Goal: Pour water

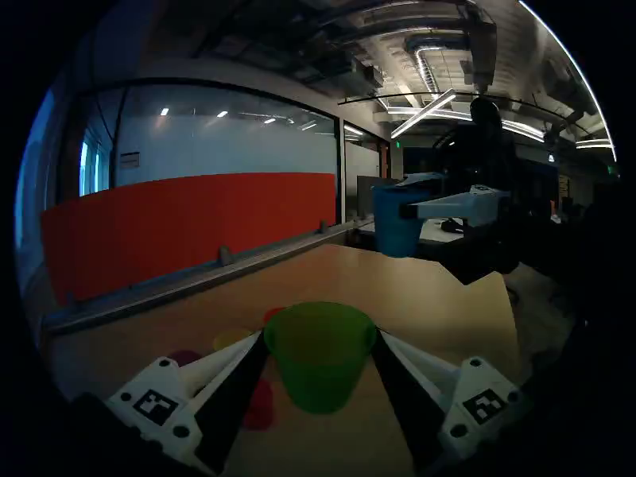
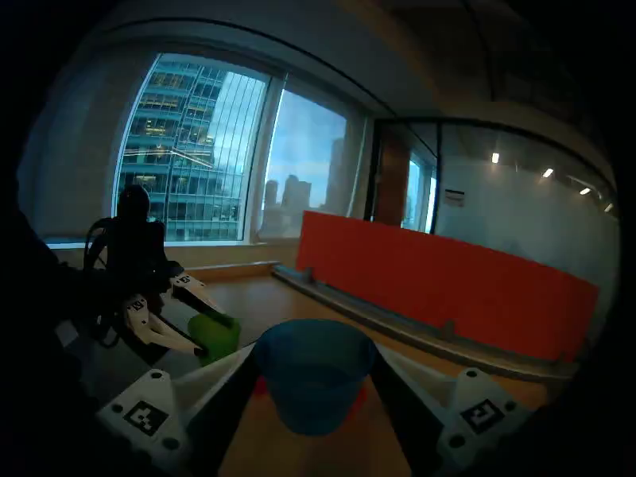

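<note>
Left claw (image 1: pixel 318 342) closed on an upright green cup (image 1: pixel 319 374) held between its fingers, wooden surface (image 1: pixel 429 294) below, right claw (image 2: pixel 314 354) likewise clamping an upright blue cup (image 2: pixel 314 393), raised ahead and right of the left claw, red partition (image 1: pixel 199 222) beyond
</note>
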`<action>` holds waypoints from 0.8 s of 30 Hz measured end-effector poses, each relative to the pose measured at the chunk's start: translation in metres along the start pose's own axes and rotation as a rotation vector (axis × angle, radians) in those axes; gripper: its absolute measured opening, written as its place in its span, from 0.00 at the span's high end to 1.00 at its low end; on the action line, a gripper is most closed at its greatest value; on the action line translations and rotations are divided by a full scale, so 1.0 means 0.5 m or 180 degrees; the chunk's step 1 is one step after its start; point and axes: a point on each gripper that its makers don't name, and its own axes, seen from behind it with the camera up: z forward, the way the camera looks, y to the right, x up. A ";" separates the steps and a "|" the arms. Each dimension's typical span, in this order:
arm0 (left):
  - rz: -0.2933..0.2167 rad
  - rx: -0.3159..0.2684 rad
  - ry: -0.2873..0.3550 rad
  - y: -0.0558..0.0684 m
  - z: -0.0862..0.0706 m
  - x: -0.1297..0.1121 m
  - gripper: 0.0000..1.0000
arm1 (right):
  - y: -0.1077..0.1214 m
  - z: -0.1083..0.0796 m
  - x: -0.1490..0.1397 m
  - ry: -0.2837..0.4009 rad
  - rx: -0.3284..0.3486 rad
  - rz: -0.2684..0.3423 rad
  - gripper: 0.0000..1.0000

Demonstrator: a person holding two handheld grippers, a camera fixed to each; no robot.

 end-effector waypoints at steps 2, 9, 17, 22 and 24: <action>0.0007 0.0011 -0.0001 0.000 -0.004 -0.001 0.11 | -0.004 0.005 0.004 0.0003 0.0030 -0.0020 0.07; -0.0020 0.0023 0.0022 0.003 -0.019 -0.006 0.11 | -0.020 0.027 0.021 0.0028 0.0126 -0.0118 0.08; -0.0021 0.0026 0.0019 0.008 -0.032 -0.013 0.11 | -0.040 0.058 0.033 0.0039 0.0268 -0.0299 0.08; -0.0023 0.0034 0.0045 0.009 -0.035 -0.011 0.11 | -0.053 0.080 0.042 0.0044 0.0357 -0.0435 0.08; -0.0022 0.0039 0.0061 0.010 -0.037 -0.009 0.11 | -0.059 0.089 0.046 0.0037 0.0396 -0.0482 0.08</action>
